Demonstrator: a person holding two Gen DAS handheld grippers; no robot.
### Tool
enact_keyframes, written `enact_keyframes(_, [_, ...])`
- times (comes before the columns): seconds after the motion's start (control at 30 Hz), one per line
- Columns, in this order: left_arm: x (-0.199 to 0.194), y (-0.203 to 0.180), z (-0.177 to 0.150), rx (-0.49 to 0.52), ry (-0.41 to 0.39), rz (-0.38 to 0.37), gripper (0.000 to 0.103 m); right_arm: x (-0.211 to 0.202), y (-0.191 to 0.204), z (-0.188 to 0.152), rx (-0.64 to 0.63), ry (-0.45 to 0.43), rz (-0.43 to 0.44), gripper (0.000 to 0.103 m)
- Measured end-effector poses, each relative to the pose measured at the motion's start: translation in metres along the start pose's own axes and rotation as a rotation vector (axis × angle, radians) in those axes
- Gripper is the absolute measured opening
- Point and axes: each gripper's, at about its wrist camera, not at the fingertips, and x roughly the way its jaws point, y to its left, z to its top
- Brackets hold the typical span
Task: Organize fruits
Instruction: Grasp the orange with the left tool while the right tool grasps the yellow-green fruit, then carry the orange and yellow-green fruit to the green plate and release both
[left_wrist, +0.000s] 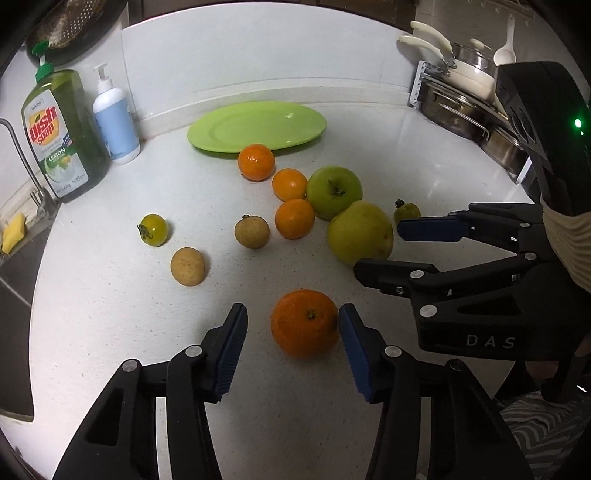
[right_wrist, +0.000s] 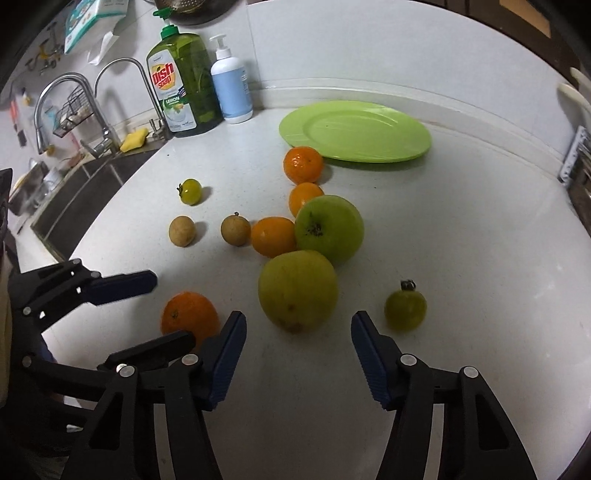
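Fruit lies loose on the white counter in front of an empty green plate (left_wrist: 258, 125), which also shows in the right wrist view (right_wrist: 358, 129). My left gripper (left_wrist: 293, 326) is open around a big orange (left_wrist: 304, 323); its right pad touches the fruit. My right gripper (right_wrist: 298, 325) is open just short of a yellow-green apple (right_wrist: 297, 290), with a greenish tomato (right_wrist: 405, 308) at its right fingertip. A green apple (left_wrist: 334, 192), three small oranges (left_wrist: 294, 218), two brown longans (left_wrist: 252, 232) and another tomato (left_wrist: 153, 229) lie between.
A dish soap bottle (left_wrist: 64, 133) and a white pump bottle (left_wrist: 115, 118) stand at the back left by the sink (right_wrist: 85, 192) and tap. Steel pots and pans (left_wrist: 469, 99) stand on a rack at the back right.
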Motion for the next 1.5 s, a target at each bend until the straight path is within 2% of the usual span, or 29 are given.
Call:
enact_keyframes(0.23, [0.005, 0.002, 0.001, -0.022, 0.008, -0.026, 0.049, 0.012, 0.0, 0.007, -0.025, 0.017, 0.033, 0.055])
enact_keyframes(0.6, [0.012, 0.004, 0.001, -0.033, 0.026, -0.082, 0.042, 0.018, 0.001, 0.01, -0.029, 0.022, 0.026, 0.049])
enact_keyframes(0.87, [0.001, 0.009, 0.002, -0.031, -0.013, -0.037, 0.042, 0.016, 0.003, 0.007, -0.018, 0.017, 0.015, 0.048])
enact_keyframes(1.1, [-0.007, 0.025, 0.005, -0.069, -0.033, 0.001, 0.042, 0.012, 0.01, 0.005, -0.011, 0.005, 0.014, 0.048])
enact_keyframes(1.5, [-0.027, 0.03, 0.015, -0.031, -0.096, 0.003, 0.042, -0.012, 0.021, 0.007, 0.017, -0.058, -0.022, 0.048])
